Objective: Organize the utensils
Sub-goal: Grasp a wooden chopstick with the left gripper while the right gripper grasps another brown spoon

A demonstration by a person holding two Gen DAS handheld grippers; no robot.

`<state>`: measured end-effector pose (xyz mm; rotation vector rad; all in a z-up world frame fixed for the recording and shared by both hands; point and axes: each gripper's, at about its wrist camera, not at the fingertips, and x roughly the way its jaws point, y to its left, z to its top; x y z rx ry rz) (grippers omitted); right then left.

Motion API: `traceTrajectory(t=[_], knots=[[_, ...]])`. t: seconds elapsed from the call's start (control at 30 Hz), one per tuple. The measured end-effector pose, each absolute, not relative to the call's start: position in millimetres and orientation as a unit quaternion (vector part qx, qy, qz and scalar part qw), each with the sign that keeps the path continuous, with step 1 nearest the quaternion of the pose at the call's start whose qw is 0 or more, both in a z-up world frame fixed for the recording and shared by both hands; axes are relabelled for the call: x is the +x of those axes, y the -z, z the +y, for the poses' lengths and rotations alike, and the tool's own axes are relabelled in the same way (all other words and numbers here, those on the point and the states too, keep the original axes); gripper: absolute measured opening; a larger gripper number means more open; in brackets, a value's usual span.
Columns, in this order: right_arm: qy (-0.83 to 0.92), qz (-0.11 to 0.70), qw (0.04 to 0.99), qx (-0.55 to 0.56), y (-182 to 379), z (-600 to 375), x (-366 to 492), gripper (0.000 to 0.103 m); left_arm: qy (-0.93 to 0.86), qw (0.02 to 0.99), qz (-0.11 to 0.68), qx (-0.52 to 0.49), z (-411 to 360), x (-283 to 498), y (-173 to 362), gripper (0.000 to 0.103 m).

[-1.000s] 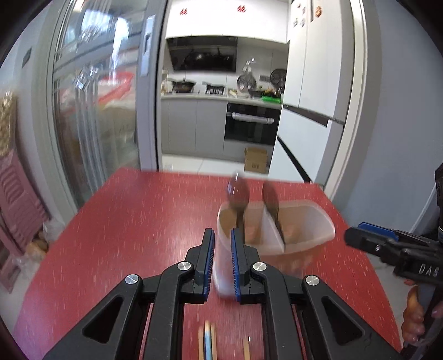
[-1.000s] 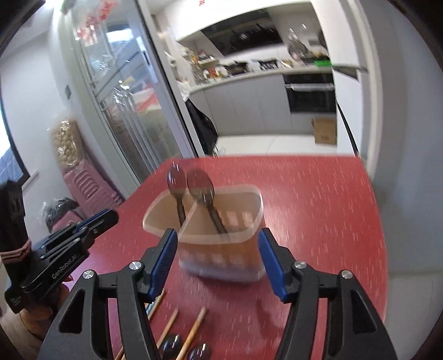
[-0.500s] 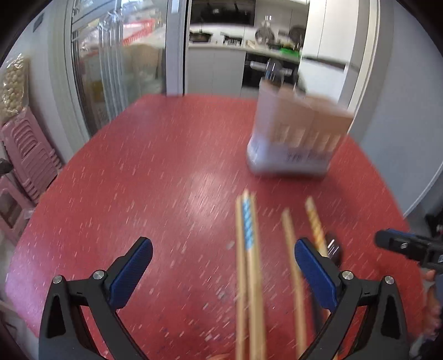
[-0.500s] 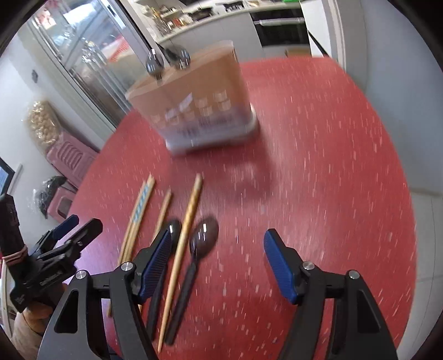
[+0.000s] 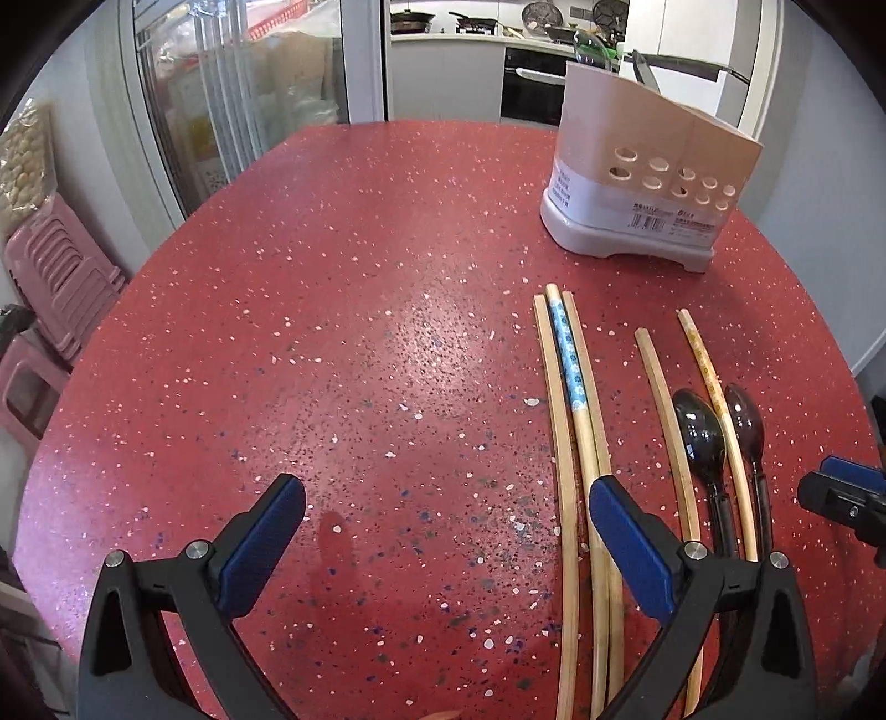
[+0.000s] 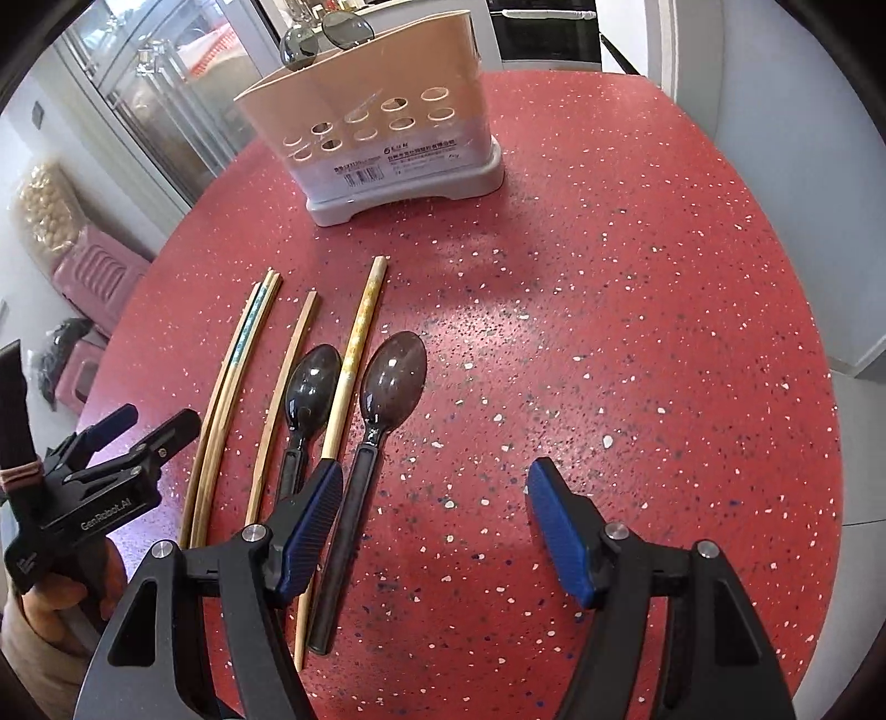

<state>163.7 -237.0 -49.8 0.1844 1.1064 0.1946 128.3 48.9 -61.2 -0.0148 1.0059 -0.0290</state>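
Observation:
On the red speckled table [image 5: 332,332] lie three chopsticks together [image 5: 570,387], one with a blue pattern, then two single chopsticks [image 5: 659,399] and two dark spoons [image 5: 698,432]. My left gripper [image 5: 443,493] hovers wide open left of the bundle, nothing between its pads. In the right wrist view my right gripper [image 6: 432,482] stands open over the spoon handles. The right spoon [image 6: 393,371] has its handle just inside the left finger, untouched. The beige utensil holder [image 6: 382,127] stands beyond, two spoons [image 6: 299,47] upright in it.
Pink stools [image 5: 55,277] and a glass door [image 5: 221,111] stand left of the table. The table's right edge [image 6: 803,387] drops to a grey floor. A hand [image 6: 50,598] holds the left gripper [image 6: 149,423] beside the chopsticks.
Both grippers tipped downward and sank toward the table, bringing the loose utensils into view. The left jaws went from nearly shut to wide open; the right jaws widened slightly.

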Motion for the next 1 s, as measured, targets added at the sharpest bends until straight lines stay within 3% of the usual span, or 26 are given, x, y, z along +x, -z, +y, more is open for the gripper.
traceTrajectory(t=[0.8,1.0], knots=[[-0.039,0.560,0.827,0.009,66,-196,188,0.072,0.008,0.869,0.495,0.014,48,169,75,0.103],[-0.026,0.578,0.815,-0.028,68,-181,197,0.066,0.015,0.867,0.496,0.032,45,185,74,0.103]])
